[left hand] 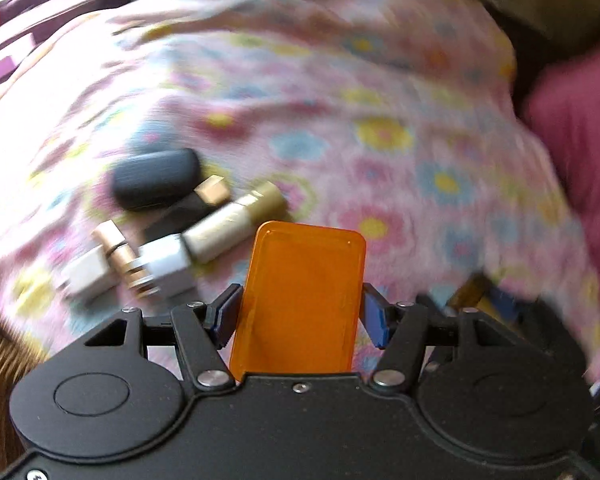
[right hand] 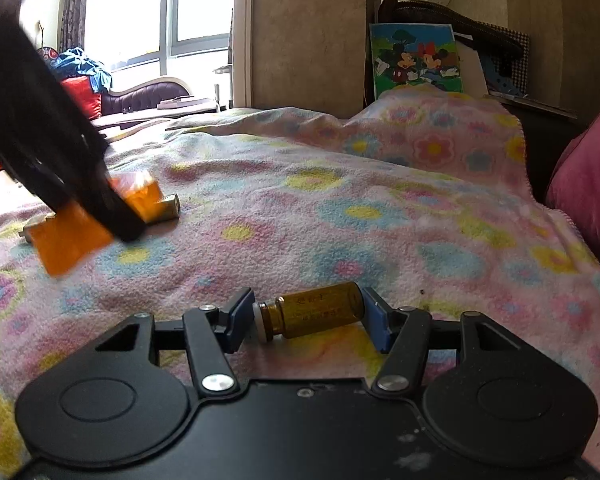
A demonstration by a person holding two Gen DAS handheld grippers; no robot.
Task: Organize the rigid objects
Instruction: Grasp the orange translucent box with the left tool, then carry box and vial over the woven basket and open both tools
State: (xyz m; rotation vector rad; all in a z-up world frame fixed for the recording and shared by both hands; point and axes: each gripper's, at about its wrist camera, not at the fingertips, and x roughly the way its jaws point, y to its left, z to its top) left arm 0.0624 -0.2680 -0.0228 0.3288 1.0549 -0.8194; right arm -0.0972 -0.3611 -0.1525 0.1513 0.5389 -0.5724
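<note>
My left gripper (left hand: pixel 300 312) is shut on a flat orange plastic lid (left hand: pixel 300 300), held above the floral blanket (left hand: pixel 380 140). It also shows in the right wrist view (right hand: pixel 116 216), with the orange lid (right hand: pixel 68 240) at far left. Just ahead lie a black oval case (left hand: pixel 156 178), a gold tube (left hand: pixel 236 222), a dark tube with a gold cap (left hand: pixel 204 198) and white boxes (left hand: pixel 128 268). My right gripper (right hand: pixel 308 316) is shut on a small amber glass vial (right hand: pixel 316 312), held sideways just above the blanket.
A magenta cushion (right hand: pixel 588 188) stands at the right edge of the bed. A cartoon picture (right hand: pixel 416 60) leans against the wall behind the blanket. A sofa (right hand: pixel 148 96) and window are at the far left.
</note>
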